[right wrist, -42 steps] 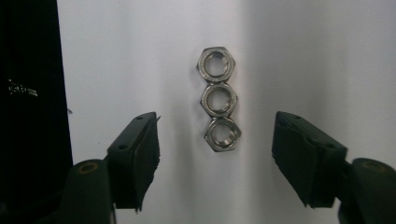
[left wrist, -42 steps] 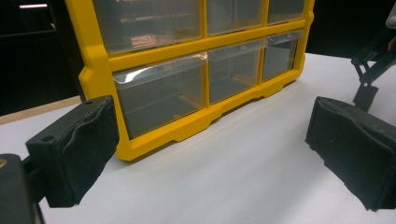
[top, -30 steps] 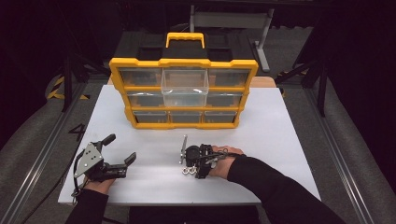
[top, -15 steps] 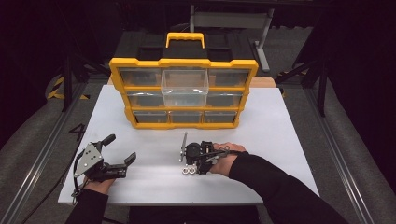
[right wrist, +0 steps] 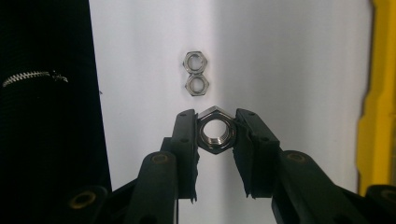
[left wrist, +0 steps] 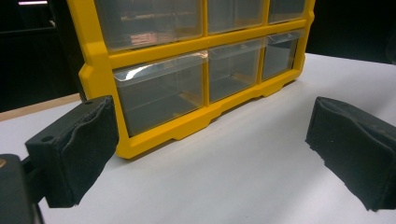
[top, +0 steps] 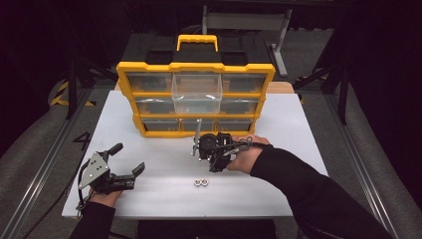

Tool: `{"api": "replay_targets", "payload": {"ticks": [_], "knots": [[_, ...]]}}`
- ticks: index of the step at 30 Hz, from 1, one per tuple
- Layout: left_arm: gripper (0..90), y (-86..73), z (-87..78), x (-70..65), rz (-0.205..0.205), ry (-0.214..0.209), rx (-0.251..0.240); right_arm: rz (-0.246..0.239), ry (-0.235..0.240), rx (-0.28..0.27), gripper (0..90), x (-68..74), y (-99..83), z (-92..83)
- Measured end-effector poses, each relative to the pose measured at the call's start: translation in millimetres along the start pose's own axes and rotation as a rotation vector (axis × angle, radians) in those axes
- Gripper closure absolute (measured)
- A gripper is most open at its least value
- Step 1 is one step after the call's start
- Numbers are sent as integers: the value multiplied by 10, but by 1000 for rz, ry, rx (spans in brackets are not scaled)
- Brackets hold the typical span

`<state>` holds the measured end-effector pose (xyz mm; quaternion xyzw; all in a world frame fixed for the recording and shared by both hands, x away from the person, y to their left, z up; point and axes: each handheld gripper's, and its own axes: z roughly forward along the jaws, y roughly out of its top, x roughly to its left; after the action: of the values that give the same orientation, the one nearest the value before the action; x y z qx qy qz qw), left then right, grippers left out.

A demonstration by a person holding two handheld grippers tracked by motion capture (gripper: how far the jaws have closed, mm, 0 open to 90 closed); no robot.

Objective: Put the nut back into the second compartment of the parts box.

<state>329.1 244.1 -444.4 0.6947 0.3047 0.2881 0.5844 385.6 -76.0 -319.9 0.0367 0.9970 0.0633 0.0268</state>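
Note:
My right gripper (right wrist: 215, 133) is shut on a steel hex nut (right wrist: 214, 134), pinched flat between its two pads and lifted off the white table. In the high view the right gripper (top: 209, 149) hangs above the table in front of the organiser. Two more nuts (right wrist: 196, 74) lie side by side, touching, on the table below it, and the same two nuts (top: 201, 183) appear near the front edge. My left gripper (top: 127, 162) rests at the front left, jaws wide apart with nothing between the pads (left wrist: 79, 149).
A yellow drawer organiser (top: 195, 99) with clear drawers stands at the back middle of the white table (top: 298, 129); its top middle drawer (top: 197, 94) is pulled out. Its lower drawers (left wrist: 161, 91) sit close ahead of the left gripper. A dark sleeve (right wrist: 46, 93) lies alongside.
The right gripper has risen from the table with one nut in it, leaving two nuts lying there. The left gripper has stayed put.

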Motion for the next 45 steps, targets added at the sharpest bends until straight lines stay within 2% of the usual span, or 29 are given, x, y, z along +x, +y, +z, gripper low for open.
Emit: {"api": "replay_targets", "payload": {"ticks": [6,13,14,16,17,22,23,25,28,33,38,45], "knots": [[32,-1,1,2,-2,-8,3,2,-25,7,699,-30,52,-273],[32,-3,-1,9,-9,-5,-3,-4,-37,-9,700,-75,126,-553],[31,-3,-1,9,-9,-5,-3,-4,-37,-9,700,-75,126,-553],[32,-3,-3,10,-9,-4,-3,-5,-50,-15,699,-97,162,-675],[32,-3,-3,11,-9,-4,-2,-5,-50,-15,699,-97,162,-675],[31,-1,-7,14,-10,-2,3,-6,-67,-30,699,-159,237,-907],[32,-1,-8,16,-9,-3,3,-18,-71,-36,699,-182,253,-949],[31,-1,-10,18,-11,-3,0,-2,-71,-36,699,-198,279,-1024],[32,-1,-14,20,-10,-2,-1,-5,-80,-49,700,-261,332,-1154],[32,-1,-18,26,-12,0,-2,10,-97,-42,699,-314,420,-1316],[31,-1,-22,33,-13,-1,2,-1,-108,-44,700,-356,523,-1454],[31,-2,-26,35,-14,1,-7,12,-132,-64,700,-454,624,-1613]]}}
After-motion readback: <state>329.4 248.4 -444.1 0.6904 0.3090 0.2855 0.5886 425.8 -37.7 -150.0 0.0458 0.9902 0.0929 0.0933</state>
